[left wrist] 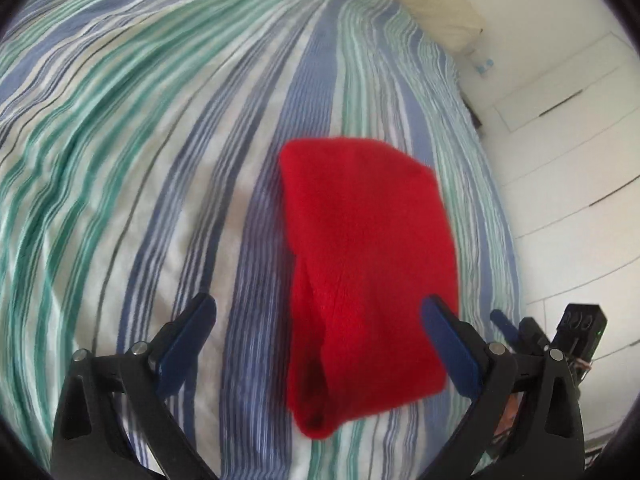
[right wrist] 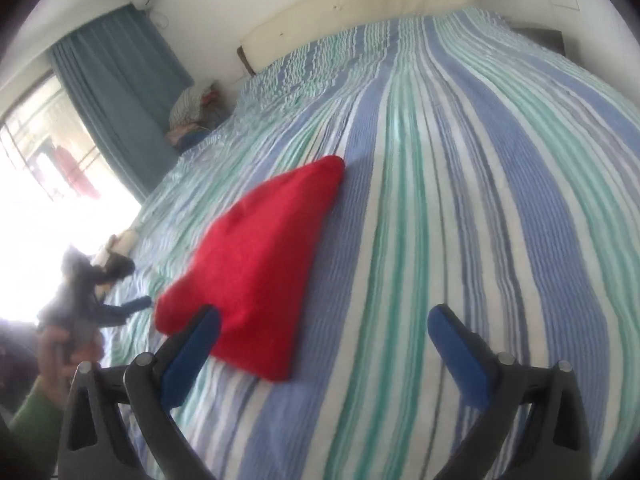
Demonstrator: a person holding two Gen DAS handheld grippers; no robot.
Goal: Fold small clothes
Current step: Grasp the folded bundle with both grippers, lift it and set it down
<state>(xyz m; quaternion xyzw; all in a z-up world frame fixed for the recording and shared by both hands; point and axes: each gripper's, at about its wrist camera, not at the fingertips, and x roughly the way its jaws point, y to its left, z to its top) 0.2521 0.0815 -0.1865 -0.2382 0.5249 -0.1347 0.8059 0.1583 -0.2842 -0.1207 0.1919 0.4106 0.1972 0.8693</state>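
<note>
Striped bedding in blue, green and white point(left wrist: 160, 128) covers the wide bed that fills both wrist views, with a cream padded headboard point(right wrist: 360, 12) along its far end, a blue curtain point(right wrist: 120, 92) beside a bright window on one side and white panelled cupboard doors point(left wrist: 568, 168) on the other. A small red fleece garment point(left wrist: 360, 264) lies on the bedding, folded into a compact, thick shape with one narrower end; both views show it blurred. Seen from the left wrist, the left gripper point(left wrist: 318, 312) hangs over the garment with its two blue-padded fingers point(left wrist: 188, 340) spread wide apart, one to each side of the red cloth, and nothing is between them but the cloth below. The right gripper point(right wrist: 324, 326) likewise has its blue fingers well apart above the bedding, the garment just beside and partly behind its left finger. In the right wrist view the left gripper point(right wrist: 132, 306) appears at the garment's far edge, held by a hand in a green sleeve point(right wrist: 36, 420).
</note>
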